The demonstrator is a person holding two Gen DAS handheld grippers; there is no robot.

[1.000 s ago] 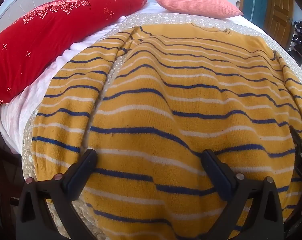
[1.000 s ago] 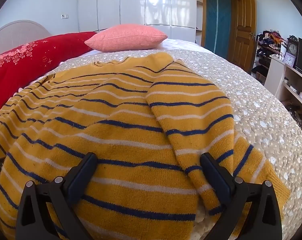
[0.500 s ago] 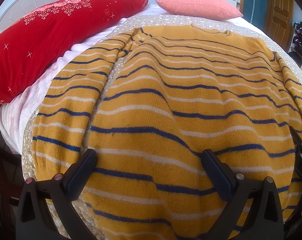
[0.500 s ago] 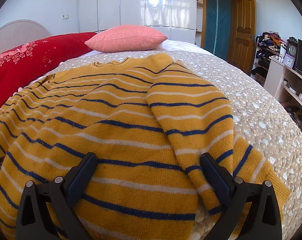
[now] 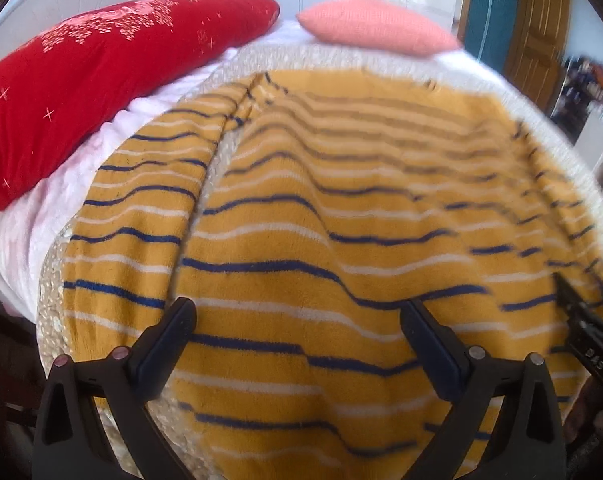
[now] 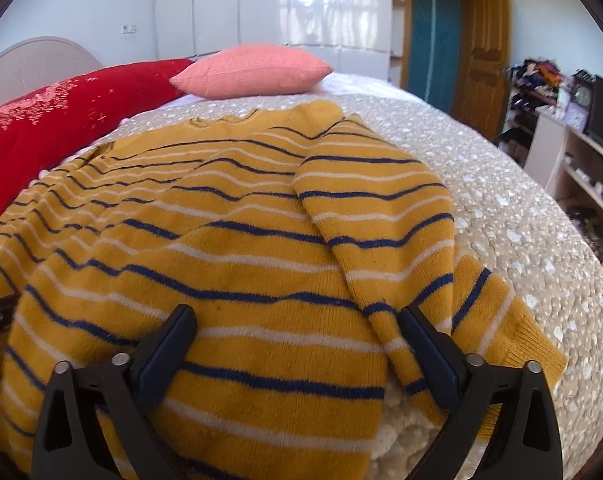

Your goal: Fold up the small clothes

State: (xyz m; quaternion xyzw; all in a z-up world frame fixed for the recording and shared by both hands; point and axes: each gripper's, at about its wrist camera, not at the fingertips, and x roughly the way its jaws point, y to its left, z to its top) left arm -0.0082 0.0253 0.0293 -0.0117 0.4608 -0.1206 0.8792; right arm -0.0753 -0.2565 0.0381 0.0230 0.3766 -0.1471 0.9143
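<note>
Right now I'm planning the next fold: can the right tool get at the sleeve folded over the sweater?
Probably yes. The right tool is open, and the folded sleeve lies on top of the striped sweater, its end beside the right finger, nothing covering it.

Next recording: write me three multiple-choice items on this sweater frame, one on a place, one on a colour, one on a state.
1. Where does the salmon-pink knitted pillow lie?
A. beyond the sweater's collar
B. on the sweater
C. on the floor

2. What colours are the stripes of the mustard-yellow knitted sweater?
A. red and green
B. navy and white
C. black only

3. How do the right gripper and left gripper stand?
A. both shut on fabric
B. one open, one shut
C. both open

Answers: 1 A, the pillow sits past the neckline at the bed's far end; 2 B, thin navy and white lines cross the yellow knit; 3 C, in each wrist view the fingers are spread wide over the sweater.
</note>
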